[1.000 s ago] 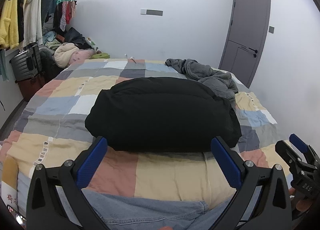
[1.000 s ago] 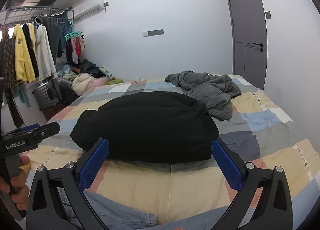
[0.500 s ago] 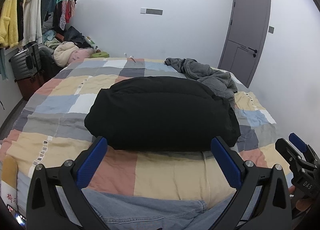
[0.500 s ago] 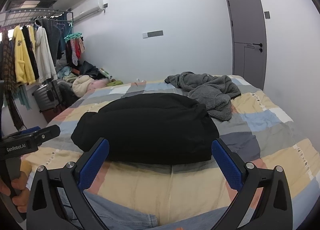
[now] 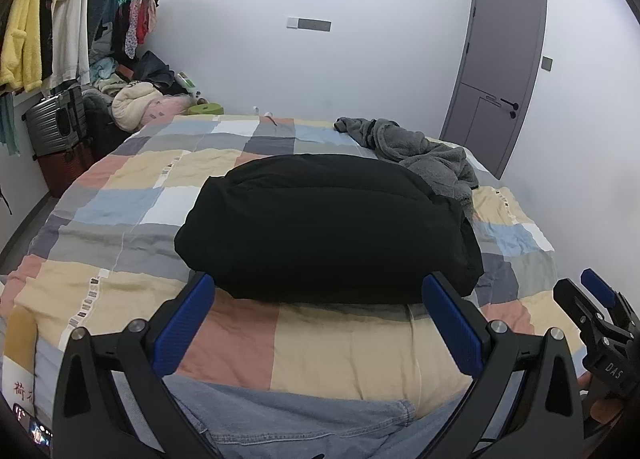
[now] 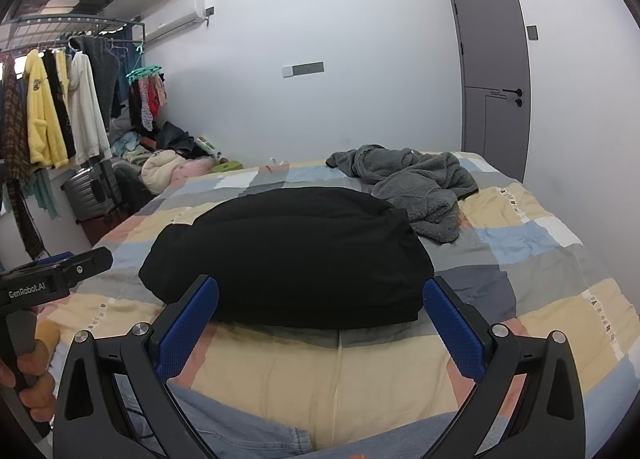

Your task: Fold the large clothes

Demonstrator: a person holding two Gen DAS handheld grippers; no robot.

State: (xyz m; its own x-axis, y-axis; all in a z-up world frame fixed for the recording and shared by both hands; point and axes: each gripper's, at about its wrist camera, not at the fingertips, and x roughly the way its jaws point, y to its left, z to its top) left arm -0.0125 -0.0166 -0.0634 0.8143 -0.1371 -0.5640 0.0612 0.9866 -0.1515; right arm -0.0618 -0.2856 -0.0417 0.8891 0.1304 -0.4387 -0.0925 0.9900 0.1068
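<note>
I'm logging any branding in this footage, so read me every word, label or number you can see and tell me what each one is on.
"GenRobot.AI": white print on the side of the left gripper, seen from the right wrist.
"DAS": on the body of the right gripper, seen from the left wrist.
Red characters on a white tag at the quilt corner: too blurred to read.
Repeated dark lettering on the quilt's cream strips: too small to read.

Near edge of the black folded garment (image 5: 328,227) behind the tongs' blue pads (image 5: 185,323); its underside hidden.
</note>
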